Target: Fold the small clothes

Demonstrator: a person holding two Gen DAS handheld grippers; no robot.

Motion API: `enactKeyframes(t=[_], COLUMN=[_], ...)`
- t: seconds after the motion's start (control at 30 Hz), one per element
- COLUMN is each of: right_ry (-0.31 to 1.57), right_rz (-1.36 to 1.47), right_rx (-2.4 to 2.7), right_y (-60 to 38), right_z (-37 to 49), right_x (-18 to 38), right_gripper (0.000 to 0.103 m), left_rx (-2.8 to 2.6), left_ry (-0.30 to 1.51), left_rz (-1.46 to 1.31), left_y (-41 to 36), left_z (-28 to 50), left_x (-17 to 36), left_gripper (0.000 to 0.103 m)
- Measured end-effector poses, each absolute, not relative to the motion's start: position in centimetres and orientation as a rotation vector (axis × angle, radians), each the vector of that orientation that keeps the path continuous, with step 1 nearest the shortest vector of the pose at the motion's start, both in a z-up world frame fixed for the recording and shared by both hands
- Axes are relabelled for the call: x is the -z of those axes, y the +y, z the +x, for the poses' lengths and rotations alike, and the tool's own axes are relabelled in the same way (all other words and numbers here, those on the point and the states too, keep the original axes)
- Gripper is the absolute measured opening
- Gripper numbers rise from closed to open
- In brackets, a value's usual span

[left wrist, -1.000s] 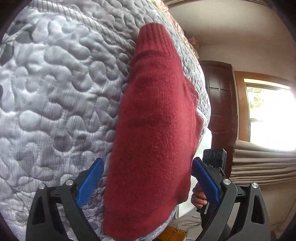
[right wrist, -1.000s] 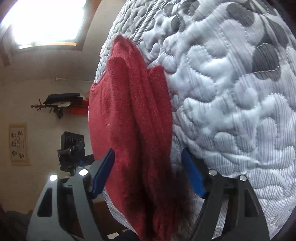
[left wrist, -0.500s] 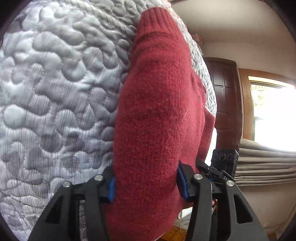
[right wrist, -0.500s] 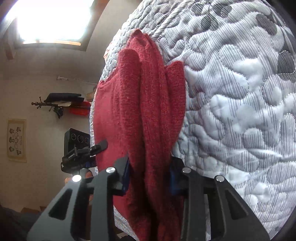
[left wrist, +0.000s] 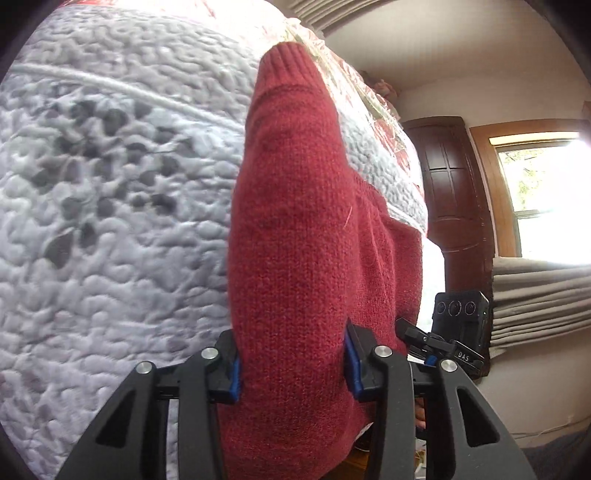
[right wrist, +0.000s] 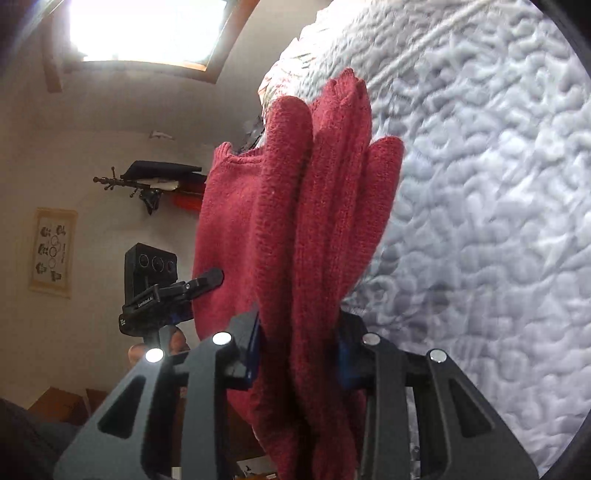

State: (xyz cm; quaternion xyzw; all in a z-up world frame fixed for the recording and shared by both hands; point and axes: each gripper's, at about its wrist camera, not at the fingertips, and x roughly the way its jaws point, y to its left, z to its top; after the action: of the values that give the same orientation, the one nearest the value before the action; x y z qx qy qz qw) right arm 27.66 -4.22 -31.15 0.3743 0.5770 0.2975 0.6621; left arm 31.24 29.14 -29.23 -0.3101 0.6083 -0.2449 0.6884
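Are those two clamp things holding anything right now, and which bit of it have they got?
Yes. Each hand-held gripper, left and right, is clamped on the red knitted sweater, pinching bunched fabric at its near edge, above the quilted bedcover.

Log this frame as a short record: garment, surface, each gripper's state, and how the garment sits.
garment: red knit sweater, folded in layers
surface: grey quilted bed cover
left gripper: shut on sweater, blue-padded fingers pinching its near edge
right gripper: shut on sweater, gripping several bunched layers
garment position: lifted at the gripped end; whether the far end touches the quilt is unclear
background: window, dark wooden door
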Motion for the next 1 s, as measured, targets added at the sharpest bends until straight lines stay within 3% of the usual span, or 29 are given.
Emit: enactKeyframes(t=[0.1, 0.13, 0.17, 0.2, 0.3, 0.37, 0.43, 0.57, 0.6, 0.63, 0.8, 0.87, 0.93, 1.0], right_ry=[1.405, 1.458, 1.492, 1.495, 1.449, 1.371, 1.326, 1.360, 1.378, 1.390, 1.402, 1.422, 1.392, 1.334], right_rz=[0.852, 0.833, 0.809, 0.807, 0.757, 0.675, 0.628, 0.567, 0.548, 0.512, 0.437, 0.452, 0.460, 0.411], right_rx=[-0.671, -0.645, -0.609, -0.601, -0.562, -0.537, -0.531, -0.575, -0.593, -0.599, -0.455, -0.444, -0.467, -0.481], right_y=[0.0, 1.1, 1.6, 1.7, 0.2, -1.0, -1.7, 0.4, 1.3, 1.3, 0.9, 0.6, 0.5, 0.4], right_z=[25.3, 24.7, 24.1, 23.8, 24.5, 25.4, 27.4, 31.1, 31.8, 32.6, 34.5, 34.0, 33.3, 31.8], right_x=[35.4, 37.2, 38.4, 38.6, 35.3, 32.1, 30.3, 31.4, 32.0, 32.8, 35.6, 36.6, 35.2, 32.0], right_gripper=[0.034, 0.042, 0.047, 0.054, 0.075, 0.076, 0.071, 0.055, 0.035, 0.007, 0.006, 0.012, 0.021, 0.023], left_rx=[0.465, 0.425, 0.370, 0.330, 0.299, 0.259, 0.239, 0.363, 0.405, 0.442, 0.535, 0.538, 0.541, 0.548], left_ry=[1.449, 1.502, 1.544, 1.546, 1.471, 1.372, 1.277, 1.230, 1.238, 1.251, 1.371, 1.395, 1.398, 1.395], left_rz=[-0.653, -0.644, -0.630, -0.638, -0.646, -0.569, -0.491, -0.428, -0.408, -0.375, -0.269, -0.235, -0.237, -0.267], left_y=[32.8, 33.6, 34.3, 34.9, 35.5, 35.4, 34.8, 32.6, 31.1, 29.3, 23.7, 22.9, 22.9, 23.5], left_z=[28.8, 28.2, 27.6, 27.1, 26.4, 25.5, 24.3, 21.5, 20.8, 20.2, 17.5, 16.8, 16.7, 16.8], left_x=[32.7, 34.6, 36.3, 37.1, 34.6, 31.1, 27.7, 25.9, 26.2, 26.5, 31.1, 32.6, 32.5, 31.6], left_gripper=[0.043, 0.046, 0.059, 0.064, 0.069, 0.076, 0.082, 0.081, 0.081, 0.080, 0.078, 0.077, 0.078, 0.078])
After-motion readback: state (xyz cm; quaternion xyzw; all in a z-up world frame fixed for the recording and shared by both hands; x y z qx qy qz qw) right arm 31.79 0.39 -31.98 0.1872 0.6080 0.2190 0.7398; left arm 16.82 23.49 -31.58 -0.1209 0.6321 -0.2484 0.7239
